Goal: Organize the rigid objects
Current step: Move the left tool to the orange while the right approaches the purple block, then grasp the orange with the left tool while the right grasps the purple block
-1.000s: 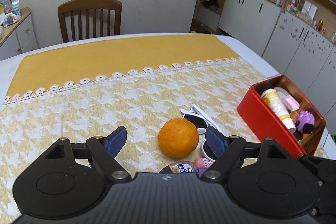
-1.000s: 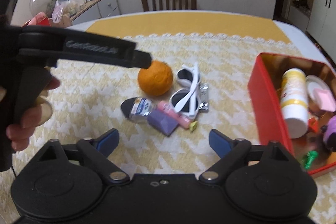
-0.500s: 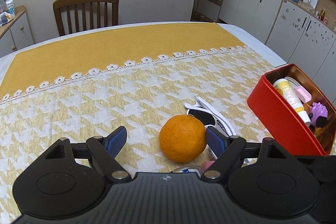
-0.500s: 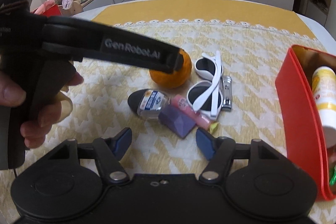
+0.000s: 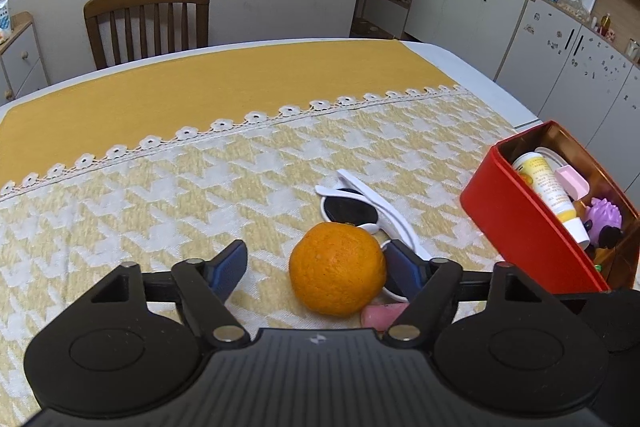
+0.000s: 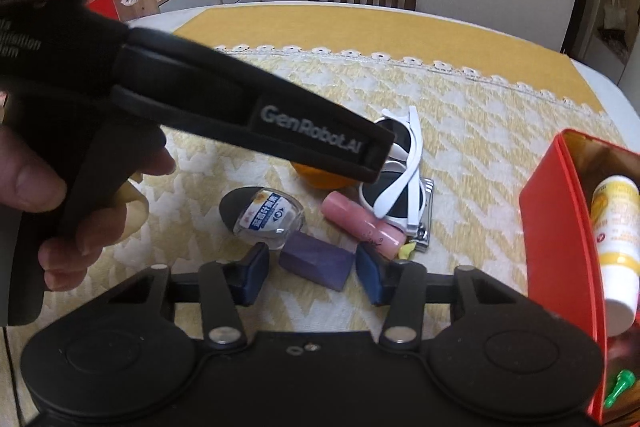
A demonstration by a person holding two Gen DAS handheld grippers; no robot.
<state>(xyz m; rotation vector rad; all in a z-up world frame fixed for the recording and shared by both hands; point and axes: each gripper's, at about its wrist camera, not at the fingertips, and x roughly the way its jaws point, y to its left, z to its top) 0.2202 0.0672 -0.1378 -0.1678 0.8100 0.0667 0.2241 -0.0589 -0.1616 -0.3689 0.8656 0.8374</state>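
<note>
1. blue-padded jaws of the left gripper (image 5: 316, 269) are closing around the orange (image 5: 337, 269); the right pad looks just against its skin, the left pad stands apart.
2. purple block (image 6: 317, 265) sits between the closing jaws of the right gripper (image 6: 312, 273), neither pad pressing it yet.
3. white sunglasses (image 5: 362, 213) lie just beyond the orange.
4. to the far right, the red box (image 5: 524, 239) holds a yellow-white bottle (image 5: 550, 191).

Soft indoor light, faint shadows, fisheye-curved edges.
</note>
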